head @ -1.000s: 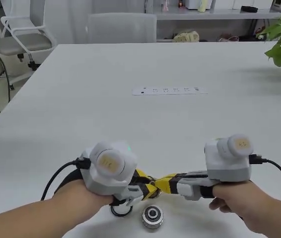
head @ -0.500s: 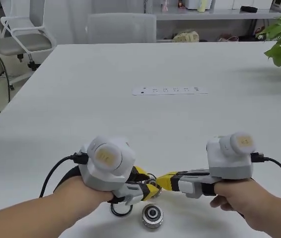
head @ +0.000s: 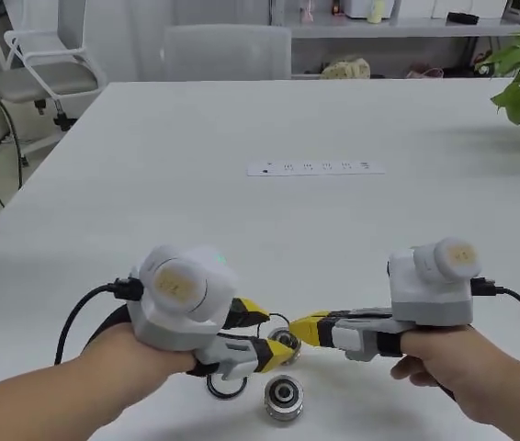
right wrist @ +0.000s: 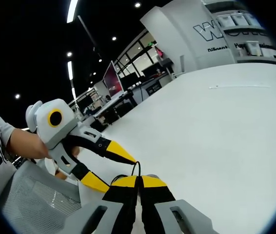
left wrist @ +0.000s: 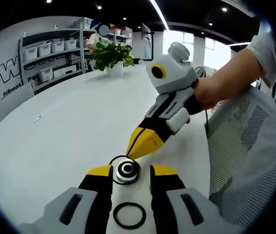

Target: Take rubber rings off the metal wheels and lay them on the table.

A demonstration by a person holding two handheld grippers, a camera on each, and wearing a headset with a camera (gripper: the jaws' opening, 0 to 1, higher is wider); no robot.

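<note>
1. On the table (head: 333,230) in the head view, a loose rubber ring (head: 226,386) lies beside a bare metal wheel (head: 283,401); that wheel looks finished.
2. Left gripper view: the left gripper (left wrist: 133,171) clamps a second wheel (left wrist: 127,169), whose ring is half off.
3. Right gripper view: the right gripper (right wrist: 138,181), pressed together, pinches the stretched ring (right wrist: 138,168). It has yet to be laid down.
</note>
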